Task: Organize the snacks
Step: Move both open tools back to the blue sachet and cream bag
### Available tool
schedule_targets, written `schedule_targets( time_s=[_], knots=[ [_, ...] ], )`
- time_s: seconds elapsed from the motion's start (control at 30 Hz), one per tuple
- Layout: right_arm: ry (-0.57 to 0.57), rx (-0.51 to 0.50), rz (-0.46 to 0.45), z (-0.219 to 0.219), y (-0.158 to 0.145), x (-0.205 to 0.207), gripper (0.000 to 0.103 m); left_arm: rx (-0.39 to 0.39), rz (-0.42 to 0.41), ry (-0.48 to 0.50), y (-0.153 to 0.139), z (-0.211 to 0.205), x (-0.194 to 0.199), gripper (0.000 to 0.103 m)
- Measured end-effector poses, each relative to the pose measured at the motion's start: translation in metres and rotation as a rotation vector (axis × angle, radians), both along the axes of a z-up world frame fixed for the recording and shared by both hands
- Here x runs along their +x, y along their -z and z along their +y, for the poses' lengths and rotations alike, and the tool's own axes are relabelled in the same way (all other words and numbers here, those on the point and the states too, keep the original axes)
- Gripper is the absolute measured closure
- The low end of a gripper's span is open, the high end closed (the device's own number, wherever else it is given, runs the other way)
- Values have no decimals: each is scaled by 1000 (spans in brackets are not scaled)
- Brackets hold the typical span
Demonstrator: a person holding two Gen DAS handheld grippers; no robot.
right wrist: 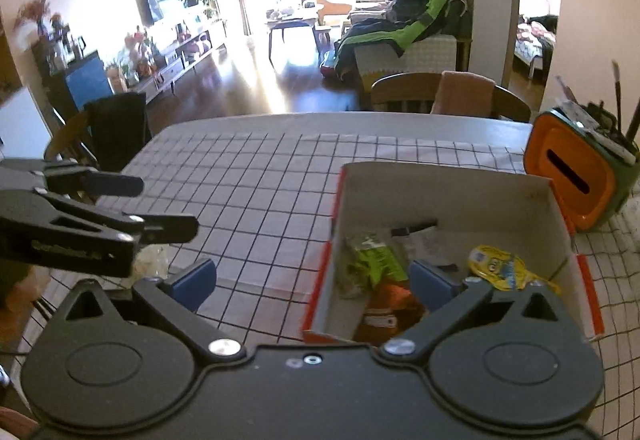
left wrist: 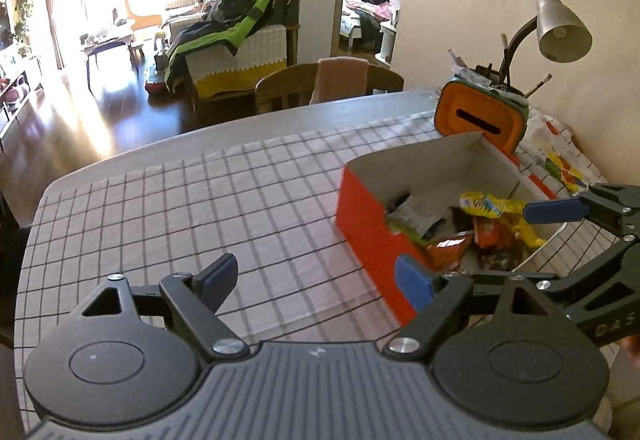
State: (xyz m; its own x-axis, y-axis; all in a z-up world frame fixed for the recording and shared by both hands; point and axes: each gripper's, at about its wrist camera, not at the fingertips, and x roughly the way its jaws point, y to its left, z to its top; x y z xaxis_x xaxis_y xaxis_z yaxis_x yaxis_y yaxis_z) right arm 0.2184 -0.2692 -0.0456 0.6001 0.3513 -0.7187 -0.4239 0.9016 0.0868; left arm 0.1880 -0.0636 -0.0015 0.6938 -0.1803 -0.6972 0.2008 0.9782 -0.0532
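A red cardboard box (left wrist: pixel 360 216) with a white inside stands on the checked tablecloth (left wrist: pixel 180 208) at the right. It holds several snack packets: a yellow one (left wrist: pixel 492 206), orange ones (left wrist: pixel 448 248) and a green one (right wrist: pixel 376 260). My left gripper (left wrist: pixel 316 280) is open over bare cloth to the left of the box, with nothing between its fingers. My right gripper (right wrist: pixel 316 282) is open and empty, and the box's left wall (right wrist: pixel 324 280) lies between its fingers. Its right finger is above the packets. Its blue pad (left wrist: pixel 554 210) shows over the box in the left wrist view.
An orange and green holder (left wrist: pixel 480 116) with brushes and a desk lamp (left wrist: pixel 560 28) stand behind the box by the wall. A wooden chair (left wrist: pixel 328 84) with a cloth on its back stands at the table's far edge. Colourful paper (left wrist: pixel 560 160) lies at the right.
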Motion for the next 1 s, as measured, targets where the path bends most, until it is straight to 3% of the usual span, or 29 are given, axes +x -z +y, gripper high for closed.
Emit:
schedule_targets(
  time_s=[0.2,0.53,1.0],
  knots=[
    [-62,-24,12,43,13,-8,0,27,44,-29,14,45,-6,17],
    [-155,-35,49,113,32,-9,0,36,129,-176,36,124,6,17],
    [-280,-110,159,202,78,5,1,-54,366,-372,97,203,60,17]
  ],
)
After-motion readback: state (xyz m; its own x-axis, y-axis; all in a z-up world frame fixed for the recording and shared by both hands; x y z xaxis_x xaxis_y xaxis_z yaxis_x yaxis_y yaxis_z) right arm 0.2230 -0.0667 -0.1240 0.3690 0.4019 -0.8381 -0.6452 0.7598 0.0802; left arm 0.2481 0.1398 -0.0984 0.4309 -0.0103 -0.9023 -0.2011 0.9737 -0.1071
